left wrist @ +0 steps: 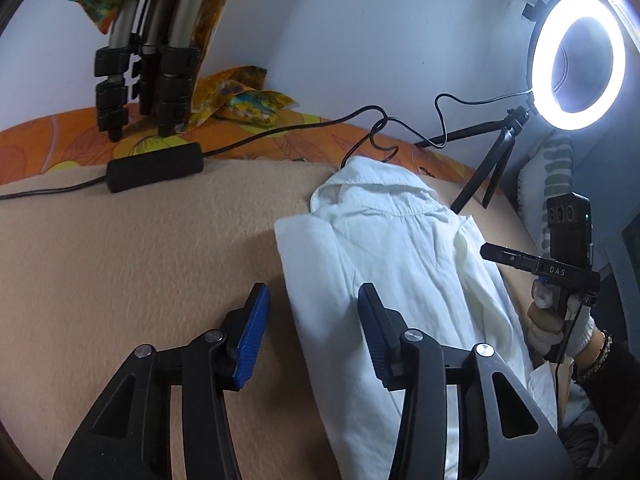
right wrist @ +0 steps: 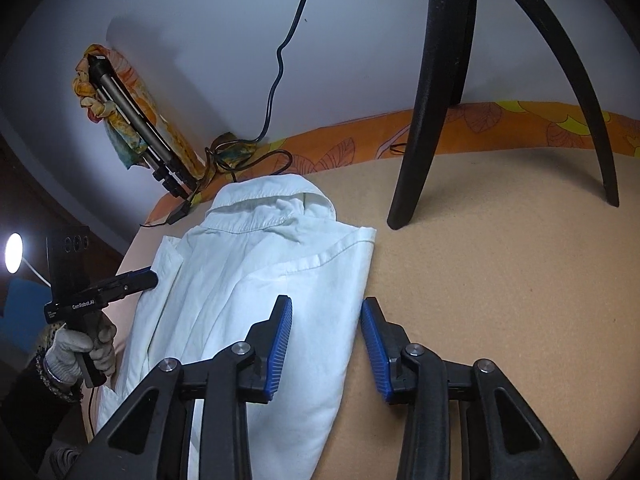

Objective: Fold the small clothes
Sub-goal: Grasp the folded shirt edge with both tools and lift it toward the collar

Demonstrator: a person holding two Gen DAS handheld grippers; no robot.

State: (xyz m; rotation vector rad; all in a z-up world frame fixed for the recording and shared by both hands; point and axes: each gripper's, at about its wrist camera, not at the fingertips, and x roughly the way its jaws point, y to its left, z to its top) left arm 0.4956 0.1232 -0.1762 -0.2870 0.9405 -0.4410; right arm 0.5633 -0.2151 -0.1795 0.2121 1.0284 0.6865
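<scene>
A white cotton collared shirt (left wrist: 384, 248), folded lengthwise into a narrow strip with its collar at the far end, lies on a beige fleecy blanket (left wrist: 140, 248).

The left gripper (left wrist: 310, 338) hovers over the shirt's left edge. Its blue ribbed pads stand partly apart with nothing pressed between them: the left pad is over bare blanket, the right pad over the cloth.

The right gripper (right wrist: 326, 348) is placed likewise at the shirt's right edge, jaws partly apart and gripping nothing, its left pad above the fabric and its right pad above the blanket.

Each wrist view catches the other tool from the side. The right one, held by a hand in a white knit glove (left wrist: 560, 328), reads "DAS" on its black body. The left one, in the other gloved hand (right wrist: 76, 354), reads "GenRobot.AI".

Beyond the left gripper, past the collar, a lit white ring light (left wrist: 578, 62) stands on a small black tripod (left wrist: 496, 160). Further left a black oblong power brick (left wrist: 156, 166) with its cable lies at the blanket's far edge, beside folded grey tripod legs (left wrist: 144, 60) against an orange leaf-patterned sheet (left wrist: 48, 140).
</scene>
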